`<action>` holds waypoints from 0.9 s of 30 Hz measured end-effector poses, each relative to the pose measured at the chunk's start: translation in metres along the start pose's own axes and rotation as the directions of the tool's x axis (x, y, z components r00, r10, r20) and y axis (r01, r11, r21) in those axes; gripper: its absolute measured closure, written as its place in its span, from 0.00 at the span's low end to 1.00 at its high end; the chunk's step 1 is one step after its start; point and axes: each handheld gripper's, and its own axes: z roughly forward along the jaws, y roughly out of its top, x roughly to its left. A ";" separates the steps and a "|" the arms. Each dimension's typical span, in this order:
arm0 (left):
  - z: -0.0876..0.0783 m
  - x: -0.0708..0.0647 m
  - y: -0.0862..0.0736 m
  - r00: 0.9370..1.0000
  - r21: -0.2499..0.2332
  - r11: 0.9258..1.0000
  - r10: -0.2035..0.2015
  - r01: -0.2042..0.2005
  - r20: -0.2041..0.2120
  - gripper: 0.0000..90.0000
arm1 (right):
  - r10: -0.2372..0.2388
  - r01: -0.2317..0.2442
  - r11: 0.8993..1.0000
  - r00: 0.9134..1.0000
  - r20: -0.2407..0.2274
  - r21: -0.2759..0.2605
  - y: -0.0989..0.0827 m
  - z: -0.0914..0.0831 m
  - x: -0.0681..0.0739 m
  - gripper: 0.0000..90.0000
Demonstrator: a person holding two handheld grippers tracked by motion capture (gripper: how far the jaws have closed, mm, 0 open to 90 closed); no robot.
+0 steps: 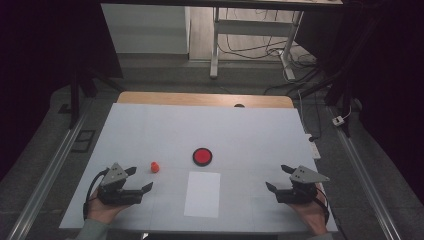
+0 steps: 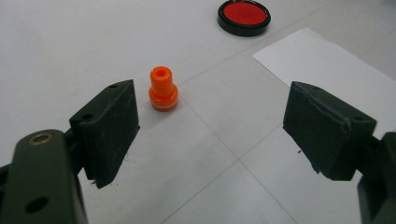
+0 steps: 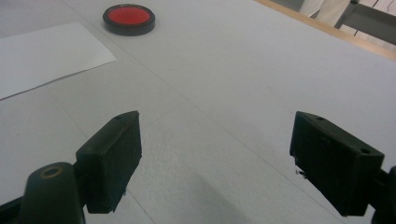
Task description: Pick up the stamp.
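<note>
A pale grey worktop [image 1: 150, 130] with a wooden far edge carried a small orange plastic stamp [image 1: 155, 167] standing upright at the left, a round black-rimmed red ink pad [image 1: 202, 156] near the middle, and a white paper sheet [image 1: 202, 194] lying flat just below the pad.

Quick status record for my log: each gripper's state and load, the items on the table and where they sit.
left gripper: open, nothing between the jaws
right gripper: open, nothing between the jaws
orange stamp: upright on the table, just ahead of the left gripper, untouched
red ink pad: round, black rim, mid-table, beyond the paper
white paper sheet: flat, between the two grippers, close to the near edge
table: white top, wooden strip along the far edge
</note>
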 end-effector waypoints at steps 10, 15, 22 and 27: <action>0.000 -0.005 -0.002 0.999 0.015 0.999 0.038 -0.038 0.002 0.21 | 0.009 -0.009 1.000 0.999 -0.031 0.005 -0.001 0.004 0.004 0.19; 0.000 -0.005 -0.003 0.999 0.017 0.999 0.038 -0.038 0.006 0.21 | 0.016 -0.016 1.000 0.999 -0.029 0.006 0.001 0.007 0.003 0.20; -0.001 -0.004 -0.004 0.999 0.020 0.999 0.036 -0.036 0.004 0.21 | 0.021 -0.022 1.000 0.999 -0.028 -0.009 0.004 0.007 0.001 0.21; -0.001 -0.006 -0.001 0.999 0.016 0.999 0.037 -0.037 -0.002 0.22 | 0.038 -0.039 0.999 0.998 -0.040 -0.031 0.004 0.005 0.003 0.22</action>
